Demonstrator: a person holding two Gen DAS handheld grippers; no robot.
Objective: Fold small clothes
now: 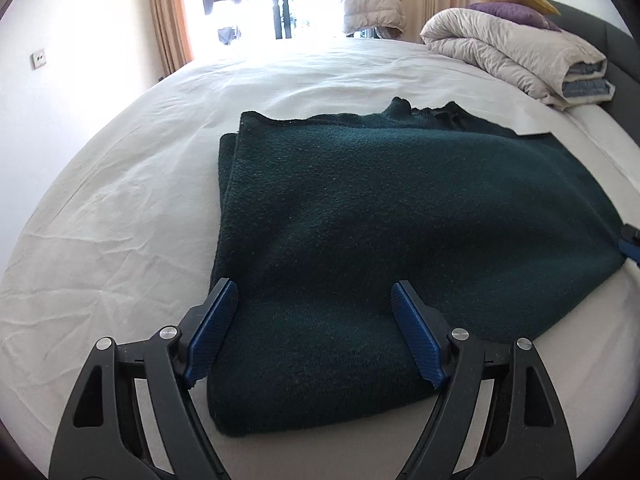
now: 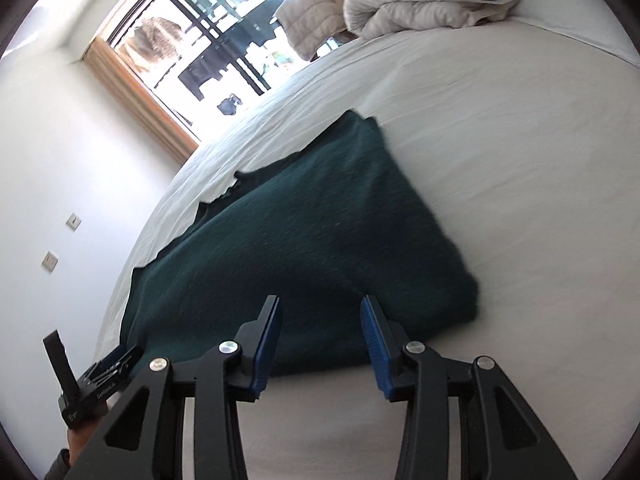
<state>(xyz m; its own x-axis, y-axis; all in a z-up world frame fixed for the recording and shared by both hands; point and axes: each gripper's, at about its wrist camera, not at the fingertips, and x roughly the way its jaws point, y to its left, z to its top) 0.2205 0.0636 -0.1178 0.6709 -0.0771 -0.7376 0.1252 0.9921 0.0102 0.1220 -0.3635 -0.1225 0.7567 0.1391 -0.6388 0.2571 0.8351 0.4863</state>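
**Green knit half folded on the bed, both grippers free and lined up on the near hem**

So here's where I'm at. The dark green sweater [image 1: 380, 220] is lying flat on the white bed sheet [image 1: 120, 208], roughly in the middle of the mattress. The left side looks already doubled over, since I can see two stacked edges running along it in the left wrist view. Neckline is at the far end, hem towards me.

My left gripper [image 1: 314, 292] is spread wide, hovering over the near-left corner of the knit, nothing between its blue pads [image 1: 212, 336]. My right gripper [image 2: 320, 308] has its fingers parted too, a bit narrower, sitting over the near edge and pinching nothing. My guess at the reason for this placement: one gripper per near corner means I can lift the hem evenly and carry it towards the collar for the next fold.

Material-wise it's a thick, fuzzy wool-type knit, matte and pilly. I'd expect it to hold a crease softly and drape heavily, so I'd want a deep bite. The sheet underneath is thin cotton with loads of fine wrinkles, so it's easy to grab by accident.

Off at the head end there's a puffy rolled duvet [image 1: 516, 60] with cushions [image 1: 512, 2] on top, well apart from the work area.
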